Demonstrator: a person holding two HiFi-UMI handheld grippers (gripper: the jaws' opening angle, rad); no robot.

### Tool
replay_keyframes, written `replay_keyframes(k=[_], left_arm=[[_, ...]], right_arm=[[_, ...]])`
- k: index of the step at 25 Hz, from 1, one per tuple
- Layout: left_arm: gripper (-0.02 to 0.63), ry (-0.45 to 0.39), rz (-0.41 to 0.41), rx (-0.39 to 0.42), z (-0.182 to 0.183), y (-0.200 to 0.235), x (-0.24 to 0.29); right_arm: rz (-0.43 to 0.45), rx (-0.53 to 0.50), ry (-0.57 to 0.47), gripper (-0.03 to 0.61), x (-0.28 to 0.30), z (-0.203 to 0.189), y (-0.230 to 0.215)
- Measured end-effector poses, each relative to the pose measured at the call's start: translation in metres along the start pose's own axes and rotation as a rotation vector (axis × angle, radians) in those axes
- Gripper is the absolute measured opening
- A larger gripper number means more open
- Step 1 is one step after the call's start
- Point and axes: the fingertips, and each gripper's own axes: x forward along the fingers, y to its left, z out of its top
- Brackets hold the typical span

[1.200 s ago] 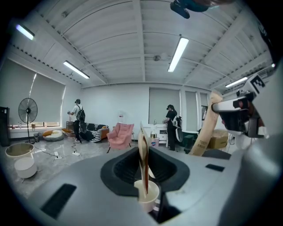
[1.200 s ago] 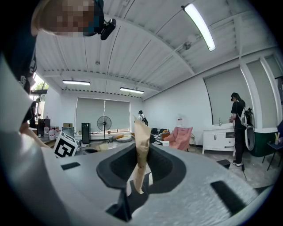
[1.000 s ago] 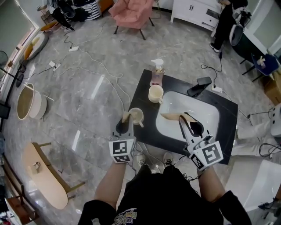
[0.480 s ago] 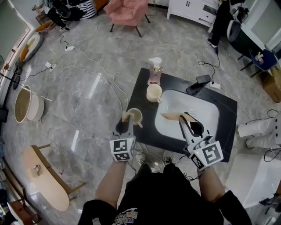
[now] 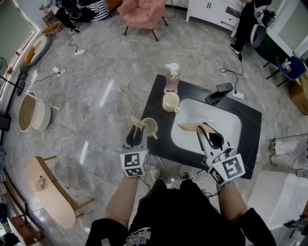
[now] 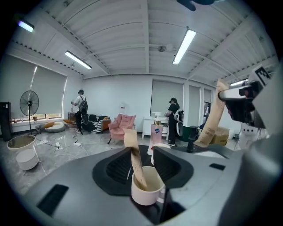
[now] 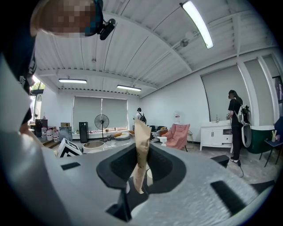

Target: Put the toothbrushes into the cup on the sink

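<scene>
A cream cup [image 5: 149,126] [image 6: 146,190] stands on the black counter's near left corner. A paper-wrapped toothbrush [image 6: 135,161] [image 5: 137,124] leans in it. My left gripper [image 5: 136,136] [image 6: 145,164] is just above the cup. Its jaws are opening and stand apart on either side of the toothbrush, with the pads off it. My right gripper [image 5: 204,138] [image 7: 140,170] hangs over the white basin, shut on a second paper-wrapped toothbrush [image 5: 187,127] [image 7: 140,154].
A second cream cup [image 5: 170,102] and a pink soap bottle [image 5: 172,79] stand at the counter's far left. A dark phone [image 5: 219,93] lies behind the basin [image 5: 226,126]. Cables run over the marble floor; a pink chair [image 5: 143,13] stands further off.
The left jaws have spread and let go of the toothbrush, which now rests in the cup. The right gripper has kept its place and its hold.
</scene>
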Motion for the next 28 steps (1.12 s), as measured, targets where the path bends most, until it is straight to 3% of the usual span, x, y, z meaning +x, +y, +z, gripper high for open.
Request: replay_keyframes(k=[13, 19, 28], left_arm=[[0.135, -0.128, 0.076, 0.007, 0.047, 0.005, -0.055], [0.132, -0.201, 0.068, 0.008, 0.079, -0.005, -0.086], [0.038, -0.211, 0.04, 0.014, 0.09, -0.031, -0.11]], right_arm=[[0.033, -0.007, -0.033, 0.075, -0.003, 0.009, 0.0], [0.053, -0.016, -0.05, 0.075, 0.009, 0.017, -0.002], [0.093, -0.05, -0.09, 0.075, 0.042, 0.031, -0.014]])
